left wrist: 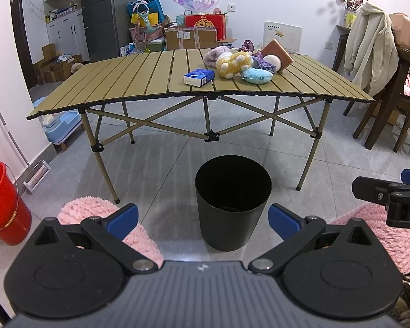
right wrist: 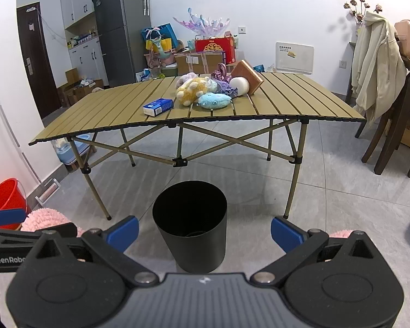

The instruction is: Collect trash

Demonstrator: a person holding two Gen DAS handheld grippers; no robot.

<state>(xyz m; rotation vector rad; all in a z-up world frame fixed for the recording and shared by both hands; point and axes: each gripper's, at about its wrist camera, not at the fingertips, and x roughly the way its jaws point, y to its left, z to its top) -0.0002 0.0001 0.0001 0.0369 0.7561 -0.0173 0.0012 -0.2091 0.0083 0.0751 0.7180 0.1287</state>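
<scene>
Both grippers, left (left wrist: 203, 220) and right (right wrist: 204, 232), spread empty fingers above one black bin (left wrist: 233, 201).

A black bin (left wrist: 233, 202) stands open-mouthed on bare grey floor (left wrist: 328, 161) in front of the folding table (left wrist: 139, 82), nothing above its rim. The table's near and left slats lie clear; a blue box (left wrist: 199, 77) and a heap of plush toys (left wrist: 240, 64) crowd the far right-centre. Crossed leg braces (left wrist: 210, 135) bar the space beneath. Pink rugs (left wrist: 95, 210) flank the bin, a red bucket (left wrist: 2, 202) hugs the left wall, and wooden chairs (left wrist: 391, 104) close off the right.
</scene>
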